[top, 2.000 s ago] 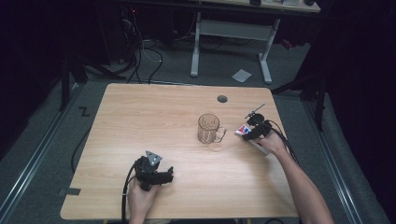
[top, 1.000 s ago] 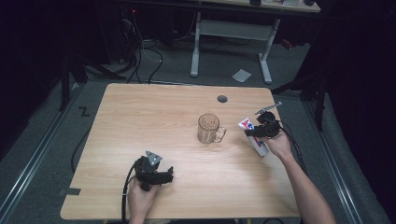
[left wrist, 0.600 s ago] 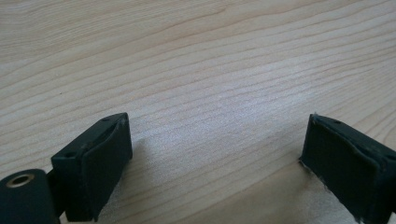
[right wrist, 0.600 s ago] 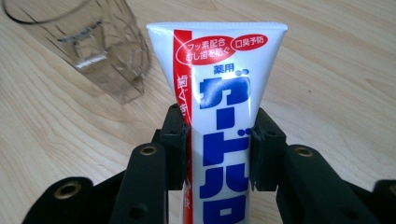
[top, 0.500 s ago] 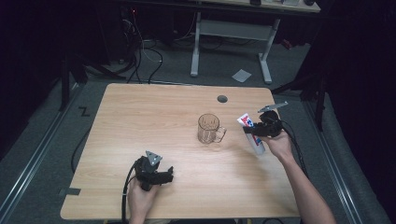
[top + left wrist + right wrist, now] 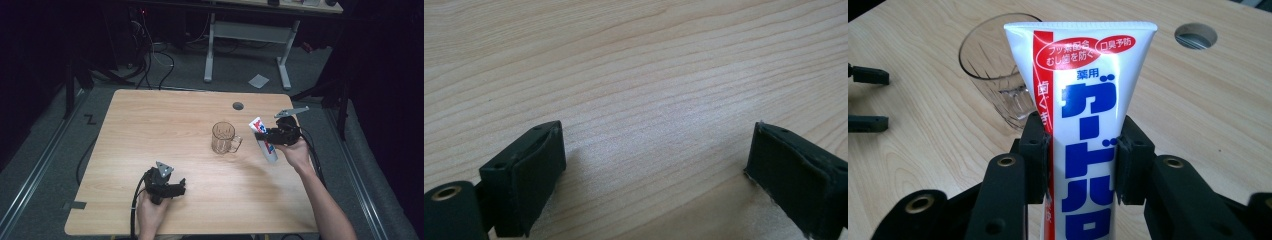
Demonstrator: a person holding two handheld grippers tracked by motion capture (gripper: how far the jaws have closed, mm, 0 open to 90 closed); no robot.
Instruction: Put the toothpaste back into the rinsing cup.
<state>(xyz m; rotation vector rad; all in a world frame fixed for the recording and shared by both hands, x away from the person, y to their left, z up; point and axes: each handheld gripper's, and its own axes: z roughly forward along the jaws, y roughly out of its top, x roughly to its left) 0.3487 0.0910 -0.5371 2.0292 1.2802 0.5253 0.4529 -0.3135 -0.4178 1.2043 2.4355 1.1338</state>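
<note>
in the right gripper view the lower end of the white plastic toothpaste tube with blue and red lettering (image 6: 1088,125) runs off the bottom edge, so its cap end is cut off there, and the tube covers part of the clear glass mug with a handle (image 6: 998,75) behind it. in the high view the print on the tube (image 6: 263,140) is too small to read, and the person's hand hides much of the right hand-held gripper (image 6: 272,135).

the right hand-held gripper (image 6: 1083,155) is clamped on the toothpaste tube, one black pad pressing each side of it about midway along, with the flat crimped end pointing away from the gripper. in the high view the tube is held tilted above the light wooden desk (image 6: 165,130), just to the right of the glass mug (image 6: 225,138) and not touching it.

the left hand-held gripper (image 6: 654,165) has its jaws wide apart with only bare desk (image 6: 634,75) between them; in the high view it (image 6: 172,189) sits low near the desk's front edge, well apart from mug and tube.

a round cable hole (image 6: 238,106) lies in the desk beyond the mug.
</note>
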